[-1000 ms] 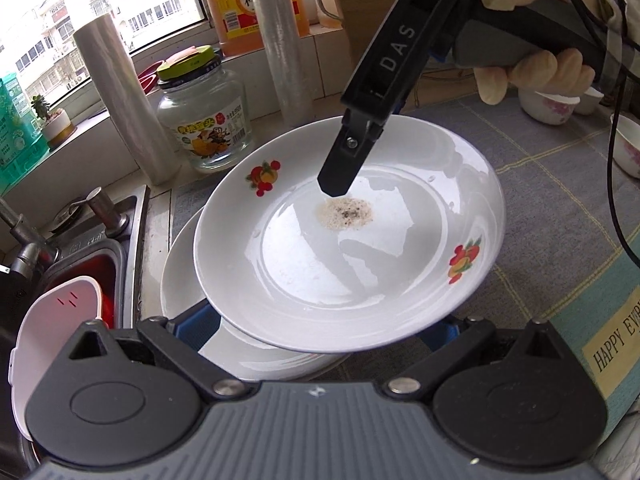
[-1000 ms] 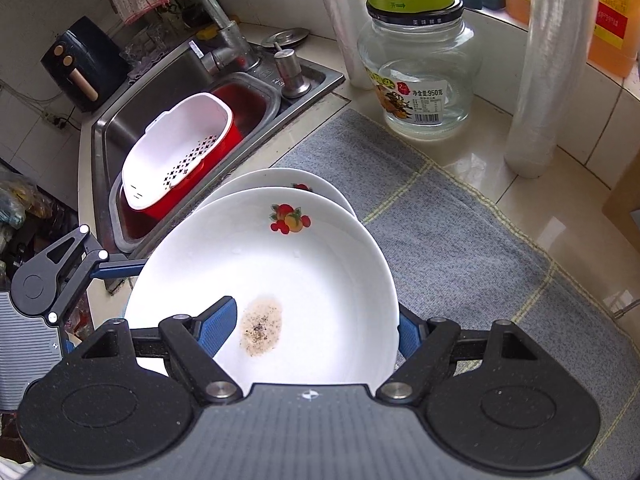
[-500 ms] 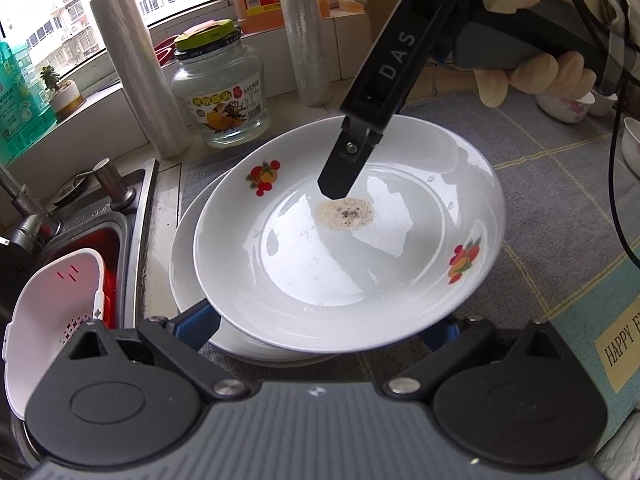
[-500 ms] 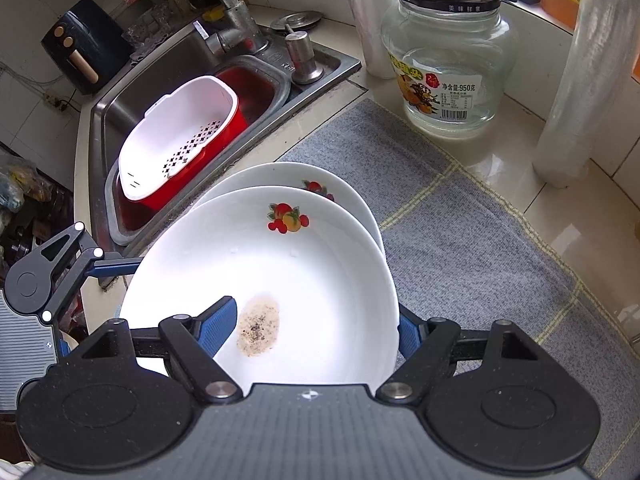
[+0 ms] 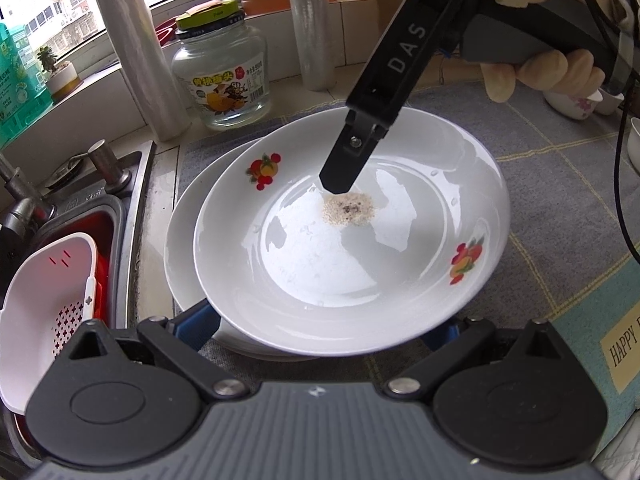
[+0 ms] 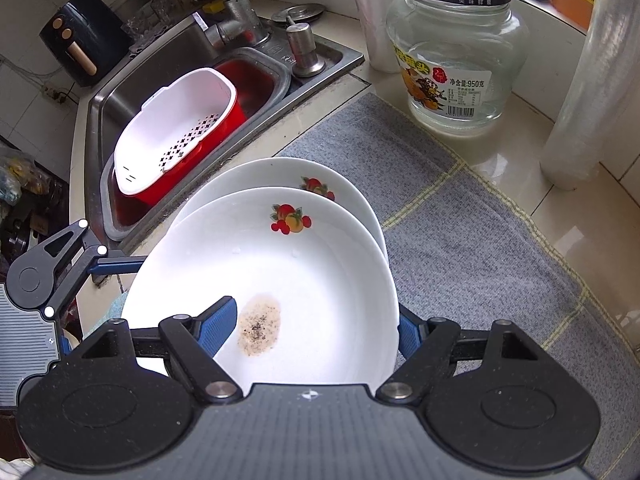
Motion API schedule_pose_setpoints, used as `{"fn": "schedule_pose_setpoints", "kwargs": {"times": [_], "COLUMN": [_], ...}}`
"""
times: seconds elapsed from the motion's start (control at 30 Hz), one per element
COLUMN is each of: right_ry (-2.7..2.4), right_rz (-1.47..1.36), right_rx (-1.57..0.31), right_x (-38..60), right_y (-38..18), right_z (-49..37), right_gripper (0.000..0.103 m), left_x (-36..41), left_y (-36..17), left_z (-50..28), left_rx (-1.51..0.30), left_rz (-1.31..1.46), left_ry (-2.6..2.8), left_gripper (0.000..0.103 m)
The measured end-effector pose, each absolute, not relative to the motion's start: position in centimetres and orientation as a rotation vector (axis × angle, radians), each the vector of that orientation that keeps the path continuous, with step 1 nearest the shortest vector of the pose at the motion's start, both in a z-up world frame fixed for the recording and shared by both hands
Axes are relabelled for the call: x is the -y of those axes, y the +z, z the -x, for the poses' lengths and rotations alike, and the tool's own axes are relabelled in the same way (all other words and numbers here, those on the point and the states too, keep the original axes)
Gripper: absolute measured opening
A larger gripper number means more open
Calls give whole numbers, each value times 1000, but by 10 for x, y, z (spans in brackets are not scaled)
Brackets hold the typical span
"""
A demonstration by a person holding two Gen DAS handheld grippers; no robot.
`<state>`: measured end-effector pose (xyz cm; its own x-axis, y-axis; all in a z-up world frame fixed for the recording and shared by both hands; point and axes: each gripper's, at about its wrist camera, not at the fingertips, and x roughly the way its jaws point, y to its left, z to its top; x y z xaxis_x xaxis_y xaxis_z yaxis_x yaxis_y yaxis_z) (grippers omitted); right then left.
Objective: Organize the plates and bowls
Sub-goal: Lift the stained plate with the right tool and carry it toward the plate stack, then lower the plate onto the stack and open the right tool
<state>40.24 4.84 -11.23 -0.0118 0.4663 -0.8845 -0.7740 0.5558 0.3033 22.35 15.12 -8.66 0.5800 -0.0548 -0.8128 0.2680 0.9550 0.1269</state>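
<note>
A white plate with fruit prints and a brown speckled stain [image 5: 360,248] is held a little above a second white plate [image 5: 184,240] that lies on the grey mat. My right gripper [image 6: 316,320] is shut on the top plate's rim, one blue finger [image 6: 218,322] over the plate, the other under it. In the left wrist view its black finger [image 5: 352,156] reaches to the stain. My left gripper [image 5: 320,328] is open, its blue fingers [image 5: 196,324] below the plate's near edge. The lower plate shows in the right wrist view [image 6: 280,172].
A sink [image 6: 168,60] with a white colander in a red tub [image 6: 176,136] lies left of the plates. A glass jar [image 5: 220,76], film rolls [image 5: 136,52] and an oil bottle stand by the window. Small bowls [image 5: 572,102] sit at the far right on the mat.
Both grippers and the top plate have shifted over the lower plate, which now shows less beside it. The grip is unchanged.
</note>
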Motion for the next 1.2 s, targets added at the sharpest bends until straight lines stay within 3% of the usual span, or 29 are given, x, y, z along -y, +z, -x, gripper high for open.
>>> {"fn": "schedule_pose_setpoints", "kwargs": {"times": [0.5,1.2], "right_ry": [1008,1035], "right_rz": [368,368], "right_rx": [-1222,-1209], "right_x": [-54,-58], "right_y": [-117,-122], "right_z": [-400,-394], "right_gripper": [86,101], "left_x": [-155,-165], "left_y": [-88,-82], "left_z": [-231,-225], "left_rx": [-953,-953], "left_rz": [-228,-192], "left_ry": [-190,-148], "left_gripper": [101,103]}}
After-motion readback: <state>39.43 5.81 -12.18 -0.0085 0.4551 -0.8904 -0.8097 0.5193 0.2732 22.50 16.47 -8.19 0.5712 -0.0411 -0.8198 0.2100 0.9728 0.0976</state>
